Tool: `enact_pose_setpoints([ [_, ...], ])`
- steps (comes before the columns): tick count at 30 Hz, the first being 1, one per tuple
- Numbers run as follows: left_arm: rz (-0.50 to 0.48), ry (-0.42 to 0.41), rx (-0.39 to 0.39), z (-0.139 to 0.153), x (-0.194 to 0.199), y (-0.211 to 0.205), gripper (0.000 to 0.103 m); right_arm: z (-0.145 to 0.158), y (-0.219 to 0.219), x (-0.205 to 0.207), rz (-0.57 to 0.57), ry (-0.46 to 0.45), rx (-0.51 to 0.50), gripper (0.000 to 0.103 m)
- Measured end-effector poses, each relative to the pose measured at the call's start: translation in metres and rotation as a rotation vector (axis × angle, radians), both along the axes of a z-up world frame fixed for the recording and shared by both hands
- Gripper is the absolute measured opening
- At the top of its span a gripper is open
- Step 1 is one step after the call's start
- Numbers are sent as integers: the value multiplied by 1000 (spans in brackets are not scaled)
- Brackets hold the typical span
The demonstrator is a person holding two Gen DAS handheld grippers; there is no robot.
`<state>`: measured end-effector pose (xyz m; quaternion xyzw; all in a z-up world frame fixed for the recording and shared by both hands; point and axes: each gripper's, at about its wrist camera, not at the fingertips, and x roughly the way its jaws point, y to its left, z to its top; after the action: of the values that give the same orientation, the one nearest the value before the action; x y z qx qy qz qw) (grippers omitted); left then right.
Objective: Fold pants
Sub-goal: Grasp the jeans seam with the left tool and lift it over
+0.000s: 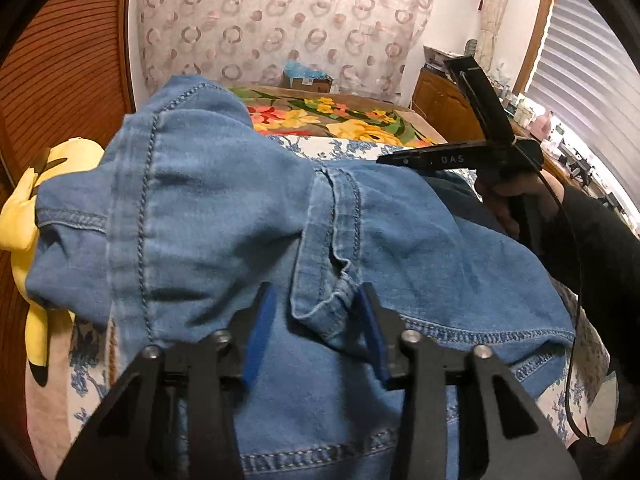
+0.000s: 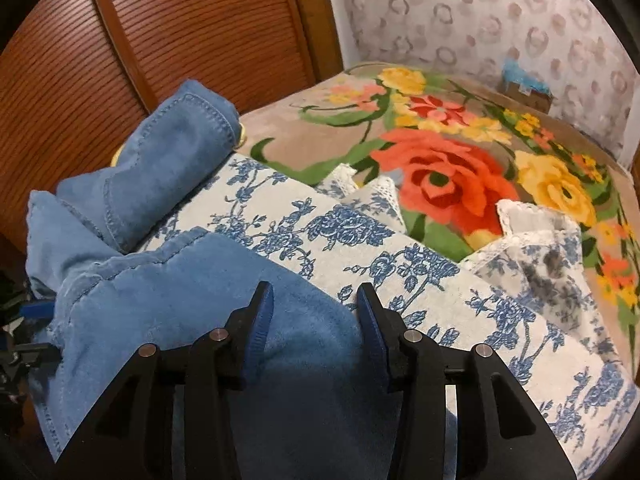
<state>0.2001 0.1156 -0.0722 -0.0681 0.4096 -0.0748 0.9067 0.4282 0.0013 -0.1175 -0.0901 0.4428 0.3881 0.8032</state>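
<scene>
Blue denim pants (image 1: 208, 208) lie bunched on the bed, with seams and a folded hem facing up. My left gripper (image 1: 316, 304) hovers low over them with its jaws apart. A small denim fold (image 1: 324, 304) lies between the blue pads, and a gap shows beside the left pad. In the right wrist view the pants (image 2: 168, 304) fill the lower left, and one rolled leg (image 2: 176, 148) reaches toward the wooden panel. My right gripper (image 2: 316, 300) stands open over the denim's edge and holds nothing. The left wrist view shows this same right gripper (image 1: 390, 159) from the side, held by a hand in a dark sleeve.
A yellow plush toy (image 1: 36, 200) lies left of the pants. A blue-and-white floral cover (image 2: 320, 236) and a bright flower blanket (image 2: 448, 184) spread across the bed. A ribbed wooden panel (image 2: 120, 40) stands behind. A cardboard box (image 1: 308, 80) sits at the far wall, and a cluttered desk (image 1: 560, 140) sits by the window.
</scene>
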Motion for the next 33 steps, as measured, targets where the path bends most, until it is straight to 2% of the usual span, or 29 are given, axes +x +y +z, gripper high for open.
enact_pose_setpoints([
  [5, -4, -5, 1, 0, 0, -3, 26, 0, 0, 0, 24, 35, 22, 27],
  [7, -5, -15, -6, 3, -1, -3, 19, 0, 2, -3, 45, 45, 22, 11],
  [9, -10, -26, -8, 5, -2, -4, 9, 3, 2, -9, 54, 34, 19, 6],
  [14, -22, -86, 18, 22, -12, -13, 5, 30, -11, -25, 9, -65, 76, 4],
  [23, -23, -239, -15, 80, -56, -4, 4, 116, -20, -68, -4, -286, 192, 4],
  [27, 0, -296, -13, 102, -81, 13, 4, 148, -3, -89, 31, -356, 233, 4],
  [29, 19, -302, -11, 105, -93, 23, 4, 155, 11, -95, 55, -368, 238, 4],
  [33, 70, -259, 5, 90, -112, 43, 4, 154, 52, -110, 125, -370, 222, 4],
])
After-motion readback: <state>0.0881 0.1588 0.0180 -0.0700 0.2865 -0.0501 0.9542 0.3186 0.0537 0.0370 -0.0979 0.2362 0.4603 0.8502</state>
